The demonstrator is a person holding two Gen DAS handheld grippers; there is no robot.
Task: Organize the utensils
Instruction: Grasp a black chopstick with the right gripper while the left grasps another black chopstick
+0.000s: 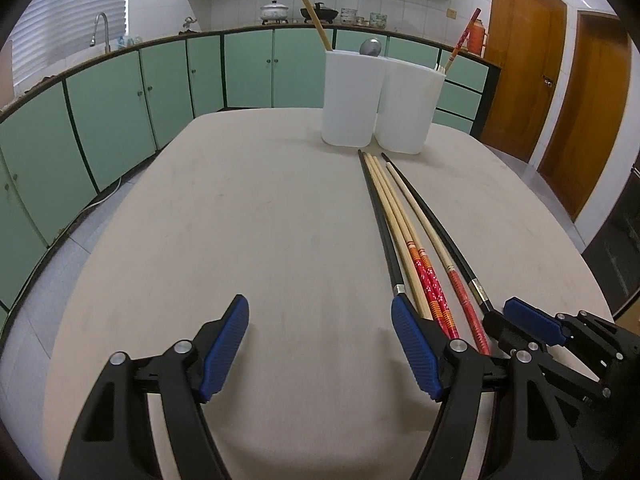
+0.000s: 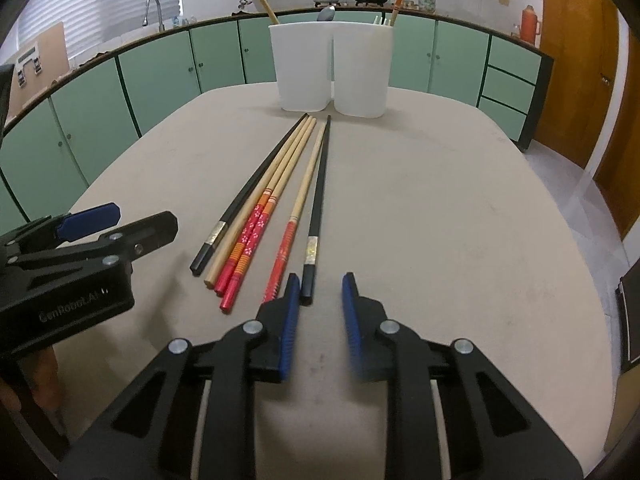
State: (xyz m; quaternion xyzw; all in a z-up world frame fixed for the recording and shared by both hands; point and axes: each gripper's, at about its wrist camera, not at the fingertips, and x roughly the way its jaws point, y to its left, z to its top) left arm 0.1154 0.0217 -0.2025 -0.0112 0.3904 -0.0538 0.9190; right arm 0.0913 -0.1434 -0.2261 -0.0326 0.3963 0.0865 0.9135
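Right claw (image 2: 320, 300) hovering at the near end of the outermost black chopstick (image 2: 318, 200), jaws narrowed but not pinching it.

Chopstick butt is lying just ahead of the fingertips, close beside the left pad, gap showing on the other side. Six chopsticks (image 2: 260, 216) are lying side by side on the worktop (image 2: 440, 220), tips pointing toward two white holders (image 2: 332, 72) standing at the far edge, some utensils already standing in them. Left claw (image 1: 320, 336) is sitting spread wide and empty, just left of the row.
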